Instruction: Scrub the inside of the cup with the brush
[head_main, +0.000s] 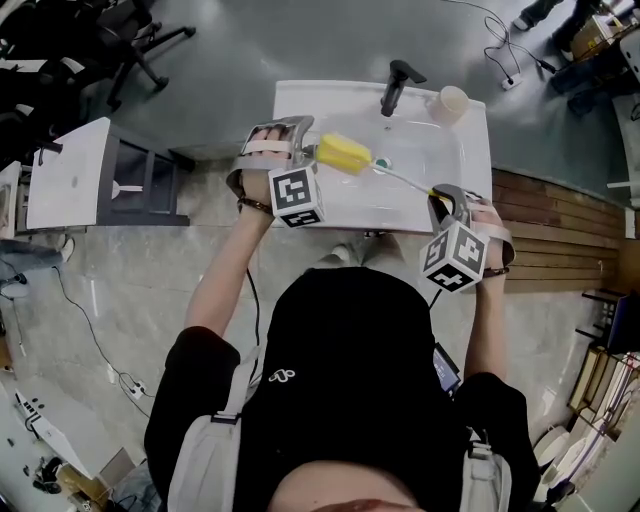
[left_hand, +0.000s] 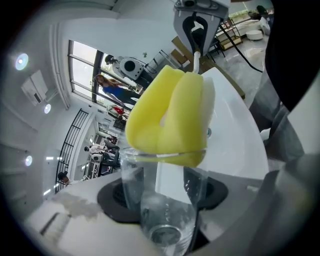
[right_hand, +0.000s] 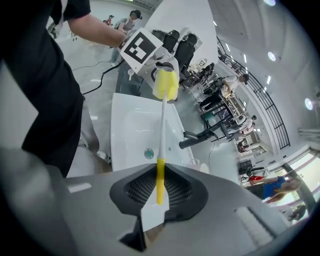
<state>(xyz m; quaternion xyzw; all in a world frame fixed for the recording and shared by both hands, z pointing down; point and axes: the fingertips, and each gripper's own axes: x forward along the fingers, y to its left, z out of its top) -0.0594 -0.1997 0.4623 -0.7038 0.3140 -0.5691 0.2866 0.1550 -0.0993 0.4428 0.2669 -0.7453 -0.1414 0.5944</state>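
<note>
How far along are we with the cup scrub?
Done: left gripper holds the cup, right gripper holds the brush, both over the sink. In hand: the sponge head sits at the cup's rim. Left: pushing it to the bottom and scrubbing.

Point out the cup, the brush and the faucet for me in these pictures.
cup (left_hand: 165, 210): left gripper view, on its clear side wall, just above the base.
brush (head_main: 343, 153): head view, on its yellow sponge head.
faucet (head_main: 397, 84): head view, on the black spout.
</note>
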